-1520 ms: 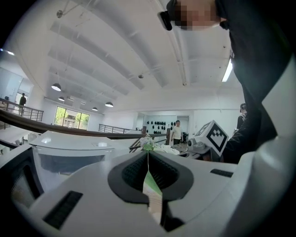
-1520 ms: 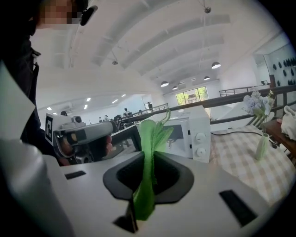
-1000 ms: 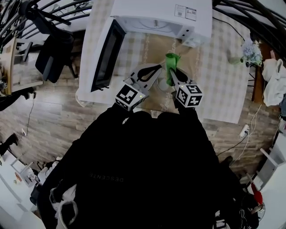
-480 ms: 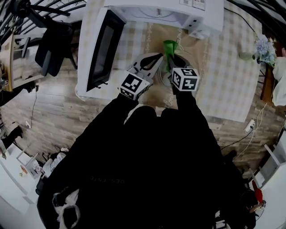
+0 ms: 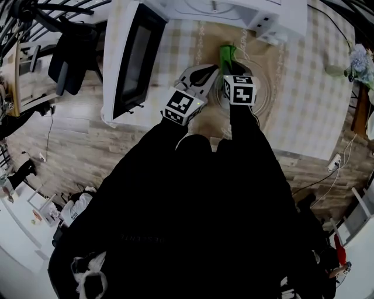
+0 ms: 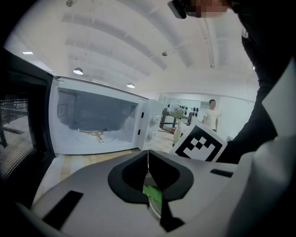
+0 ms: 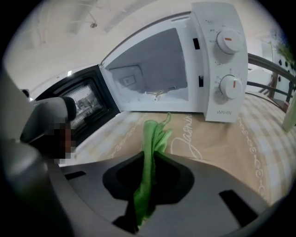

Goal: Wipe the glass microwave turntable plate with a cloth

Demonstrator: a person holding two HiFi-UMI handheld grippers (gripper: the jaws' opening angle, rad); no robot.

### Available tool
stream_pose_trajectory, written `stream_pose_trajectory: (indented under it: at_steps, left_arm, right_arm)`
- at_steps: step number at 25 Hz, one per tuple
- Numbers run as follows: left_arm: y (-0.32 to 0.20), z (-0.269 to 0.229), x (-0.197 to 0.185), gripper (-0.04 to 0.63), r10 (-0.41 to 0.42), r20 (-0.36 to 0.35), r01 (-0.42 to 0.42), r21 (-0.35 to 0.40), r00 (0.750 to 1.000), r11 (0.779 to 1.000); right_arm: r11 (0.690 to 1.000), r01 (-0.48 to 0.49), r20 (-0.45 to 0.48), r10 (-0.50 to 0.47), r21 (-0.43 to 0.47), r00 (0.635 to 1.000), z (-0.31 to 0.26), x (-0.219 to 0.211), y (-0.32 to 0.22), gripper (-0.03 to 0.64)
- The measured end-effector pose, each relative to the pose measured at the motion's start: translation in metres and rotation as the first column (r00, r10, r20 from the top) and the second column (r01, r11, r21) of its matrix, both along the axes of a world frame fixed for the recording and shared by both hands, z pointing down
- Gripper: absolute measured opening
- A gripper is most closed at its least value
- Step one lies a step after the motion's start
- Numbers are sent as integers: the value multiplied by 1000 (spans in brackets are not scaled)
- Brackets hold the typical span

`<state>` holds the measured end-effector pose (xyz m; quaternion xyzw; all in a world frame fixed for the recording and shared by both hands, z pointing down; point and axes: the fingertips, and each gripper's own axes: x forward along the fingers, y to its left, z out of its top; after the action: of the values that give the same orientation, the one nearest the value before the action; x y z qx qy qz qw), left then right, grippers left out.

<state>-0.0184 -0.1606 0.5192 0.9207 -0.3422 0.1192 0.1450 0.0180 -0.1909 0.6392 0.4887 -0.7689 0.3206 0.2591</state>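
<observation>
My right gripper (image 5: pixel 229 69) is shut on a green cloth (image 5: pixel 227 55), which hangs up out of its jaws (image 7: pixel 150 152) over the tan table runner (image 7: pixel 217 143). The round glass turntable plate (image 5: pixel 262 97) shows as a clear rim around the right gripper's marker cube. My left gripper (image 5: pixel 209 70) sits just left of it with its jaws shut. A thin glass edge (image 6: pixel 155 206) runs between them, with a bit of green cloth (image 6: pixel 152 193) behind it. The rest of the plate is hidden under both grippers.
A white microwave (image 5: pixel 234 9) stands at the table's far side with its cavity (image 7: pixel 157 74) empty. Its dark door (image 5: pixel 137 58) swings open to the left. A vase of flowers (image 5: pixel 357 61) stands at the right. A black chair (image 5: pixel 70 58) is off the table's left. A person (image 6: pixel 212 115) stands far off.
Both grippers have moved a little toward the microwave, the right one further, carrying the green cloth. The plate's rim now shows around the right gripper.
</observation>
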Motion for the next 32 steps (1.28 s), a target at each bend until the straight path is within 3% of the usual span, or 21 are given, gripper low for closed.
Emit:
stream_pose_trajectory:
  at_steps: [6, 12, 32]
  left_arm:
    - [5, 5, 2, 21, -5, -3, 5, -14, 1000, 1000]
    - [8, 6, 14, 21, 13, -9, -13, -16, 1000, 1000]
    - [18, 12, 57, 21, 94, -30, -96, -49, 995, 994]
  right_arm:
    - [1000, -11, -70, 11, -1, 997, 3, 6, 2, 58]
    - [998, -62, -60, 62, -4, 996, 0, 20, 3, 58]
    - [978, -206, -162, 208, 31, 965, 3, 128, 21, 58]
